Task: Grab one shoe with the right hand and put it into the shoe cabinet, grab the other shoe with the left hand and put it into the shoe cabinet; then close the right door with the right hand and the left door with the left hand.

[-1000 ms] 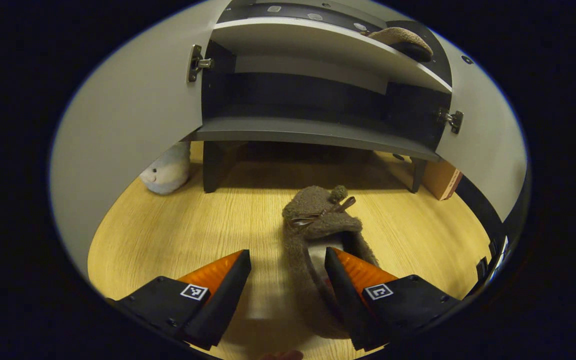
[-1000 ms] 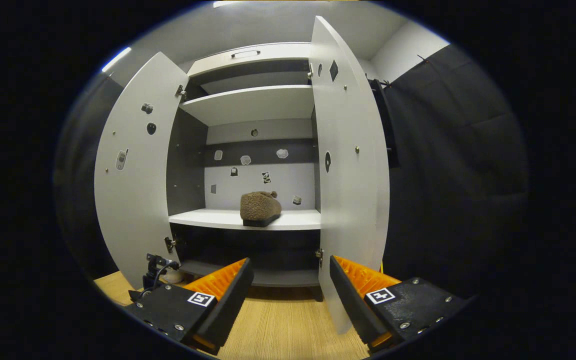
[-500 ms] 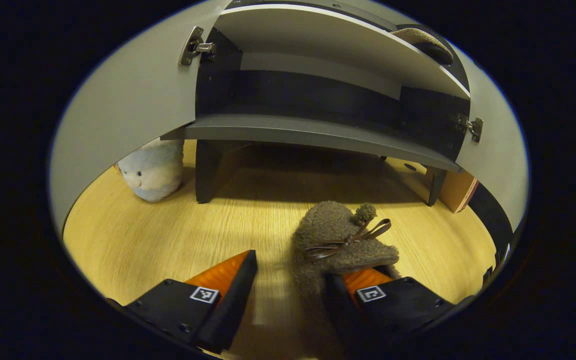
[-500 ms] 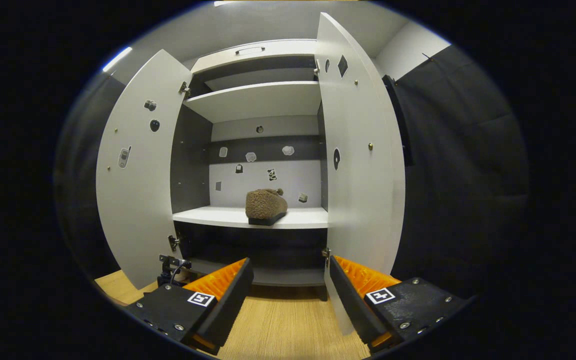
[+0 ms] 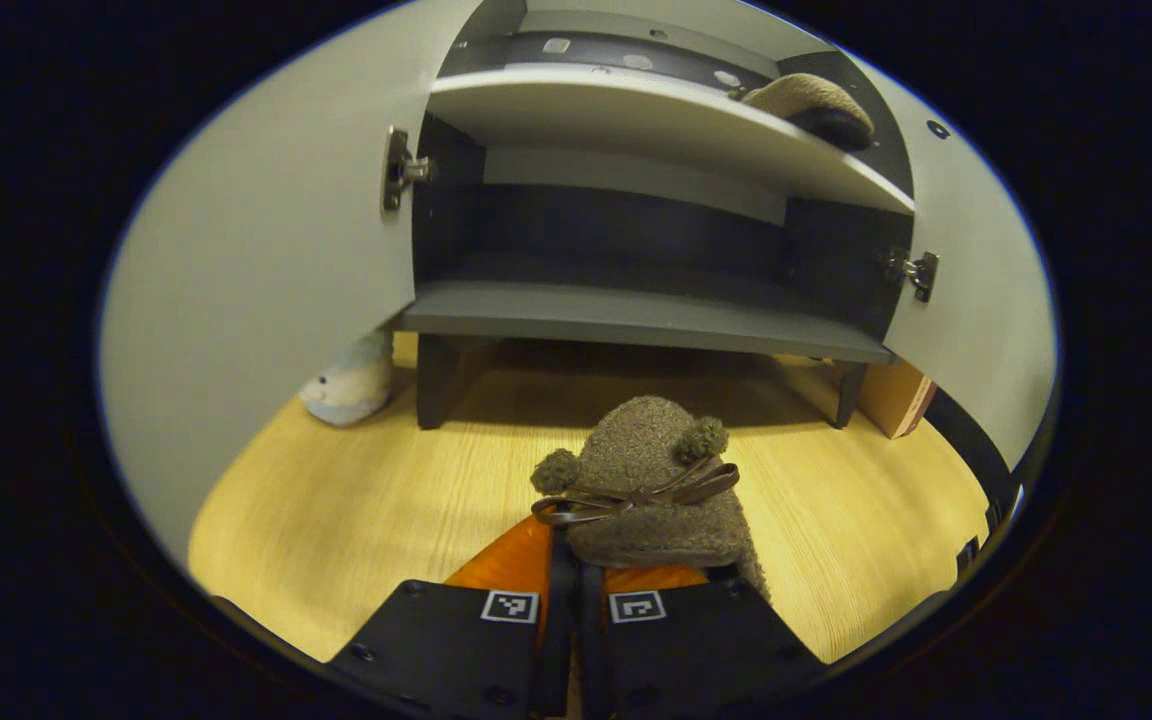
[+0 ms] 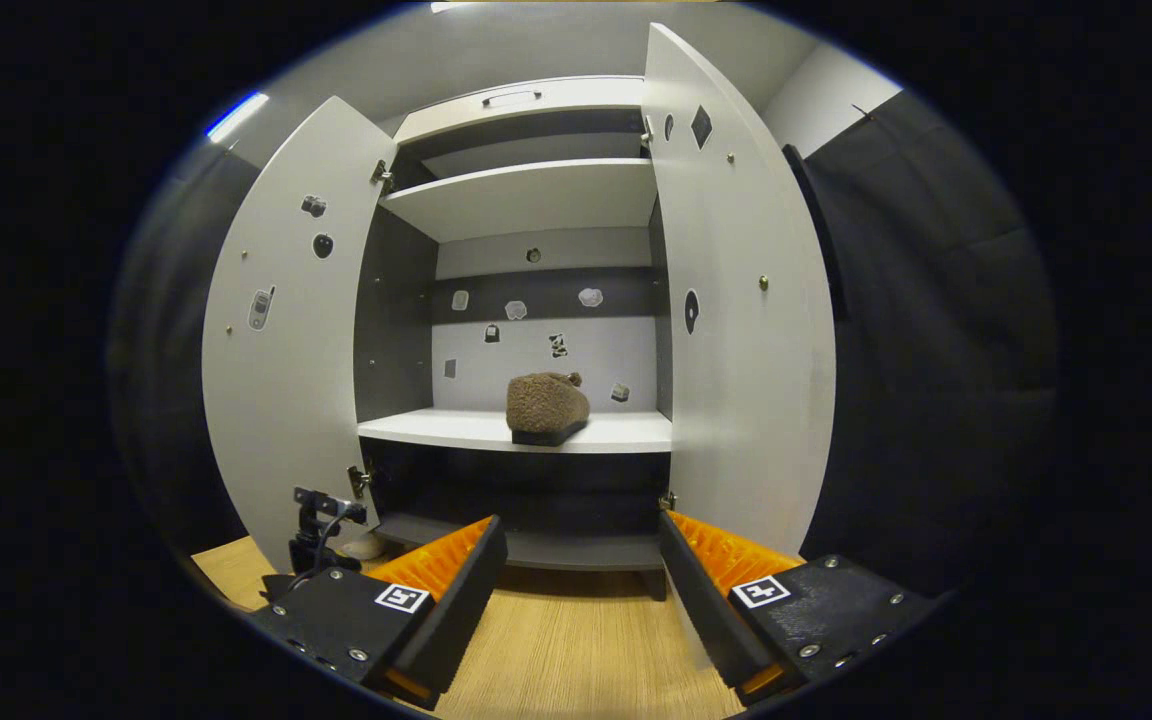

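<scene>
Shoe cabinet (image 6: pixel 536 200) stands on short dark legs on the wooden floor (image 5: pixel 356 500), both doors swung wide: the left door (image 6: pixel 281 370) and the right door (image 6: pixel 741 340) each angle outward from their hinges. Inside, the middle shelf (image 6: pixel 436 430) carries one brown fuzzy shoe (image 6: pixel 547 407) near its right end, toe toward the back wall; in the left gripper view that same shoe (image 5: pixel 808 101) sits at the shelf's right edge. The second shoe (image 5: pixel 651 490), with pompoms and a ribbon bow, lies in front of the cabinet's bottom edge, and the left gripper (image 5: pixel 568 580) has its orange fingers (image 5: pixel 506 565) drawn narrow, clamped on the shoe's side wall. The right gripper (image 6: pixel 581 570) hangs before the open cabinet with its fingers spread wide, holding nothing. A small plush toy (image 5: pixel 348 385) rests on the floor beside the cabinet's left leg.
</scene>
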Tool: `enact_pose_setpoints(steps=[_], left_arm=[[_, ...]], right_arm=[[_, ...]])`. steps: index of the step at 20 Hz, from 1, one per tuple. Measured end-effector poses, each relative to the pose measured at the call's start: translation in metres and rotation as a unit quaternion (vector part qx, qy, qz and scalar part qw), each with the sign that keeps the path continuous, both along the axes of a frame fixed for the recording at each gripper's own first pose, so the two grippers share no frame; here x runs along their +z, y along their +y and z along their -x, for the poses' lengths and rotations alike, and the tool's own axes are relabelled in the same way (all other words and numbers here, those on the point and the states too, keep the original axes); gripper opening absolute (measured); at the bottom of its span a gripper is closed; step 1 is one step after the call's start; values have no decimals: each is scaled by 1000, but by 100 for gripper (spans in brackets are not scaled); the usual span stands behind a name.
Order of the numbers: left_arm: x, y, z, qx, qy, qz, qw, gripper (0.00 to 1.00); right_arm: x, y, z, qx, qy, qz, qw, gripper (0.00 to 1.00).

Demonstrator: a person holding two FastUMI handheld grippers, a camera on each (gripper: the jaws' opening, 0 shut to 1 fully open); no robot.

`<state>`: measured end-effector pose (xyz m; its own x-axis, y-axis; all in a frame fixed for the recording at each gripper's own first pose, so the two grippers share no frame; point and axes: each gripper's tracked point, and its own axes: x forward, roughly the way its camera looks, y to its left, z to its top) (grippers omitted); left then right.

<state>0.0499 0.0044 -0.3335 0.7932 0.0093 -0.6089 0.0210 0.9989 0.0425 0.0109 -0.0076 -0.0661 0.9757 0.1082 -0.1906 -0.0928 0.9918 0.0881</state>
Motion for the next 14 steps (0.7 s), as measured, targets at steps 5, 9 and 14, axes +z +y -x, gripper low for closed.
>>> enact_pose_setpoints(steps=[5, 9, 14], left_arm=[[115, -12, 33, 10, -52, 2, 999, 11], [217, -20, 6, 20, -112, 35, 993, 11], [333, -32, -92, 6, -175, 58, 983, 11]], right_arm=[[-2, 8, -2, 9, 0, -7, 1000, 94], [0, 13, 0, 14, -1, -12, 1000, 94], [8, 5, 6, 8, -10, -6, 1000, 94]])
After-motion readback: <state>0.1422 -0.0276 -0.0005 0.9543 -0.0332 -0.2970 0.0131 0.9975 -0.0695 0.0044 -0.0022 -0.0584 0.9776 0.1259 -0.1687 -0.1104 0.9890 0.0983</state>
